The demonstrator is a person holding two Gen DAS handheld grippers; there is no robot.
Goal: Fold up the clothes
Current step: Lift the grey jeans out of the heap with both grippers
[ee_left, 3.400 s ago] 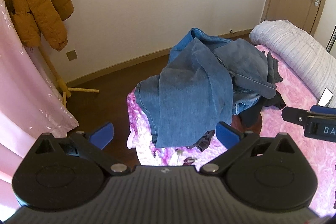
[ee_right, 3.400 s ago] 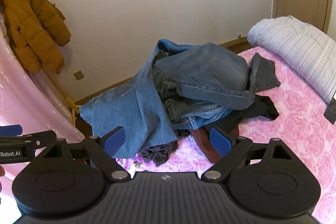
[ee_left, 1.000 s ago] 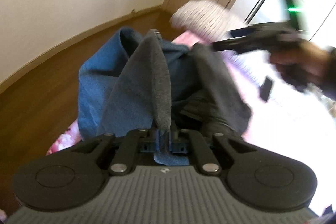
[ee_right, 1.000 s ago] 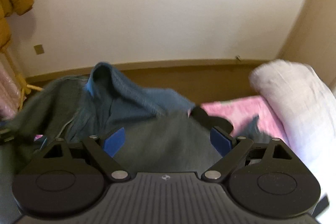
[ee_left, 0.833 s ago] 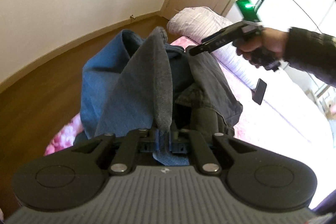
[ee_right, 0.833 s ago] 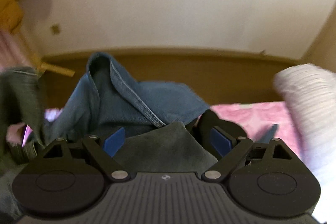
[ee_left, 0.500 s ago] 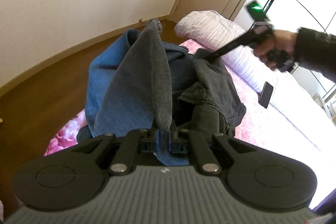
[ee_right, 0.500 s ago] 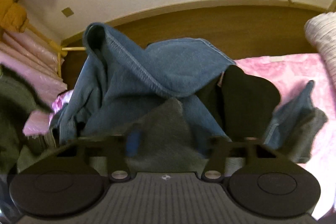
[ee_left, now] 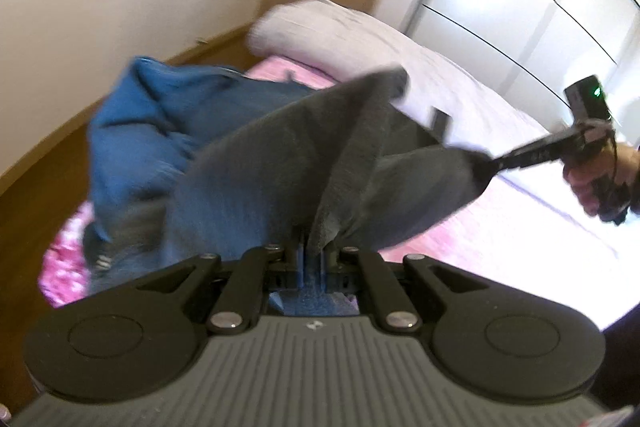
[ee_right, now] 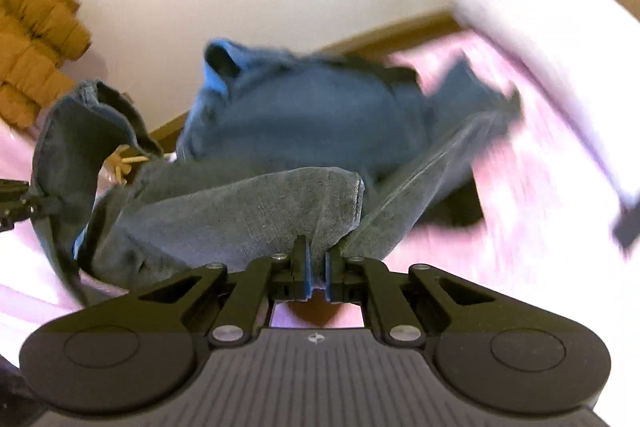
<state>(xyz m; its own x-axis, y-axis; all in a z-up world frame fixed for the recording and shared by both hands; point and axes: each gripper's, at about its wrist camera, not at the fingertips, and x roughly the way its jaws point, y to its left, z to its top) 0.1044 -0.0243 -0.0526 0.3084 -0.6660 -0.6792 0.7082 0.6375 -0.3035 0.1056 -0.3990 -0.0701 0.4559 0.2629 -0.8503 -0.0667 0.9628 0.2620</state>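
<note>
Grey jeans (ee_left: 280, 163) between both grippers

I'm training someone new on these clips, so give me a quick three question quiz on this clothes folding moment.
1. True or false: both grippers are shut on the grey garment.
2. What sits beside the clothes pile on the bed: A) striped quilt B) laptop C) basket?
3. What colour is the jacket hanging by the wall?

Key: 1 true, left gripper and right gripper both pinch it; 2 A; 3 mustard brown.
</note>
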